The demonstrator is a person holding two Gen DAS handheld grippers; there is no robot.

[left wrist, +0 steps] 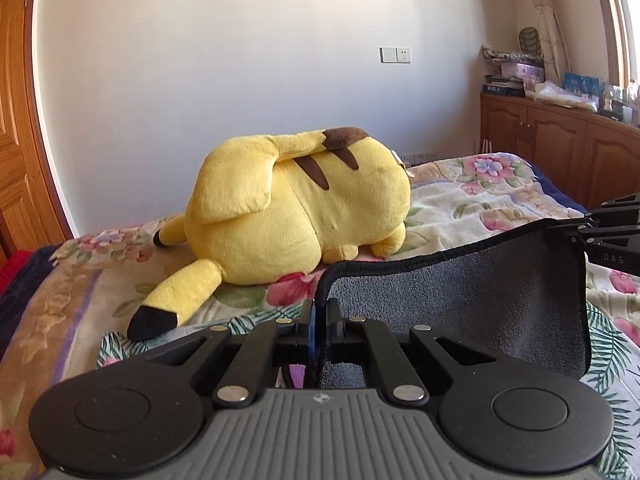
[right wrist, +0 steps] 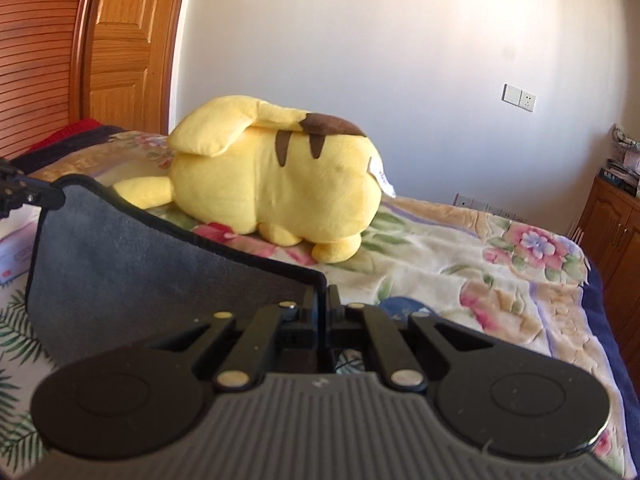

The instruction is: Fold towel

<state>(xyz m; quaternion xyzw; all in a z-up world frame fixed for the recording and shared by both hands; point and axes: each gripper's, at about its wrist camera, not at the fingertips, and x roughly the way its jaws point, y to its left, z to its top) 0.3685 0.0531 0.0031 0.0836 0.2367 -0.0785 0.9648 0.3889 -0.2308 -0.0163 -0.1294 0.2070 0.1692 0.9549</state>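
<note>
The left gripper (left wrist: pixel 319 308) and right gripper (right wrist: pixel 325 294) each clamp a top corner of the grey towel (left wrist: pixel 460 304), held aloft over the floral bed (right wrist: pixel 460 264) near a yellow plush toy (left wrist: pixel 296 204). This looks like the first fold; the next move calls for laying the towel flat and bringing the edges together.

Left tongs (left wrist: pixel 320 312): matte black linkage arms joined by silver round-head pivot pins; two large black discs with shallow circular recesses flank a grey ribbed housing bearing a small emblem; one inner finger face is blue. Right tongs (right wrist: pixel 325 300): identical construction; "DAS" lettering shows on the side.
</note>
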